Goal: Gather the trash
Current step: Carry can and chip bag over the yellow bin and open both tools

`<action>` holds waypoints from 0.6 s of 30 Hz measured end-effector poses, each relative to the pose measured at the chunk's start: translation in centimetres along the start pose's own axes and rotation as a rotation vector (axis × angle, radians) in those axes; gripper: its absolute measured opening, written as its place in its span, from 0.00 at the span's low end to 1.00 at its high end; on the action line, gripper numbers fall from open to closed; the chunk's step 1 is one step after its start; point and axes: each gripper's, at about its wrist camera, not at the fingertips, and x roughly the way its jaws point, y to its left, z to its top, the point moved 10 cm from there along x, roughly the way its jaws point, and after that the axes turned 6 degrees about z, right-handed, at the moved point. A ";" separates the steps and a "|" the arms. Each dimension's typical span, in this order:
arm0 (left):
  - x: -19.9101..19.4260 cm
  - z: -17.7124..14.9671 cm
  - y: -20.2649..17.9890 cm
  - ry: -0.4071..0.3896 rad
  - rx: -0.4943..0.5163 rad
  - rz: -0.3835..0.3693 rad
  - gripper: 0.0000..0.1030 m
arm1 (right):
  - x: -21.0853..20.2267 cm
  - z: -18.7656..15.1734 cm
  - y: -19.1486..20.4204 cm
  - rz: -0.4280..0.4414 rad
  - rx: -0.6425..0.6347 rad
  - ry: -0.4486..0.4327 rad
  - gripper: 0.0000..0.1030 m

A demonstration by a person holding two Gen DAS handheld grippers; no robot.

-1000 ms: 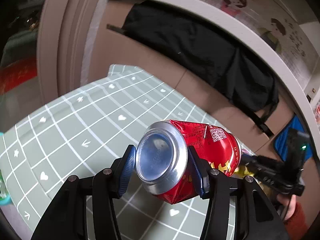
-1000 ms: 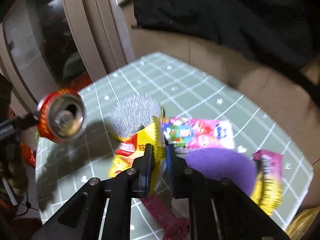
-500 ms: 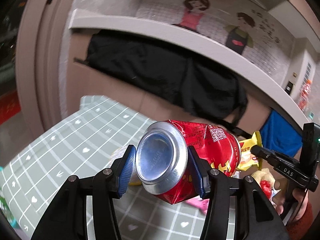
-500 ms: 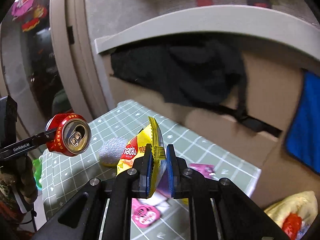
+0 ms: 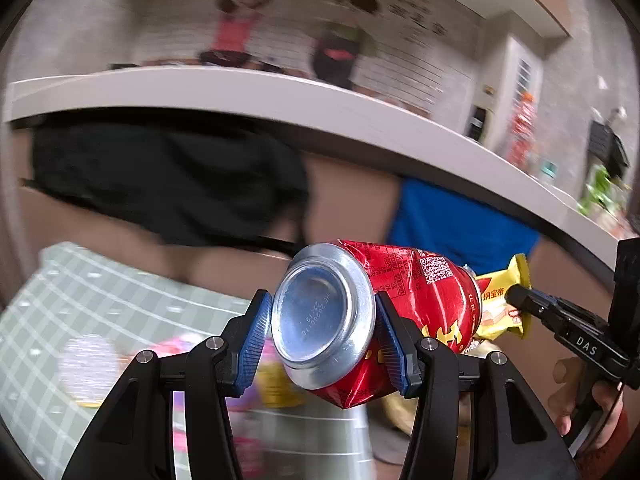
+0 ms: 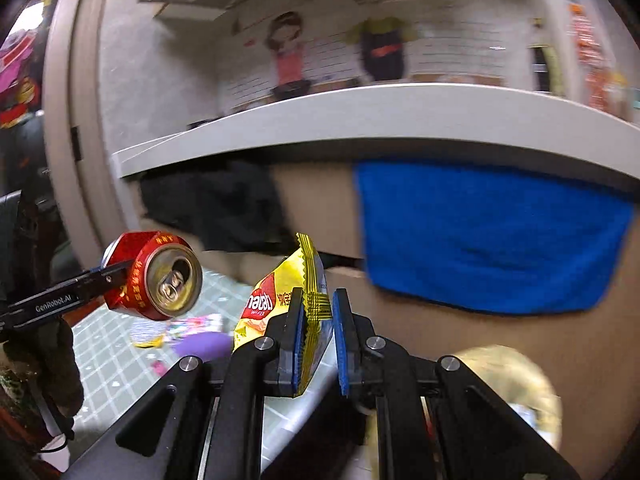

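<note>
The left tongs [image 5: 324, 332] pinch a crushed red can [image 5: 372, 316] by its base end, held in the air above the checked tabletop [image 5: 80, 300]; it looks light, dented and slick, so the grip across the rim seems sound; its base reads "20260110". The right tongs [image 6: 314, 332] pinch a yellow wrapper [image 6: 280, 300], thin and limp, by its crimped edge, marked "nabati"

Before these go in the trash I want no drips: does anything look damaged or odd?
The red can in the left gripper is dented, lies sideways, and its opened top faces outward, so dregs could drip.
</note>
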 end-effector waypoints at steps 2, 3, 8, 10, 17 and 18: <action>1.3 -0.6 -3.1 0.018 0.019 -0.042 0.51 | -1.7 -0.5 -2.6 -0.045 0.025 -0.004 0.13; 2.1 -1.0 -4.7 0.031 0.032 -0.068 0.51 | -2.6 -0.9 -3.9 -0.070 0.041 -0.006 0.13; 4.2 -2.5 -10.3 0.067 0.090 -0.142 0.51 | -6.2 -2.5 -8.9 -0.187 0.083 -0.004 0.13; 5.0 -2.6 -12.2 0.071 0.114 -0.161 0.51 | -7.1 -3.2 -10.5 -0.220 0.098 0.001 0.13; 6.9 -3.3 -15.9 0.094 0.151 -0.210 0.51 | -9.3 -4.4 -14.7 -0.303 0.141 -0.006 0.13; 7.1 -3.5 -16.2 0.099 0.152 -0.214 0.51 | -9.4 -4.6 -15.1 -0.311 0.147 -0.008 0.13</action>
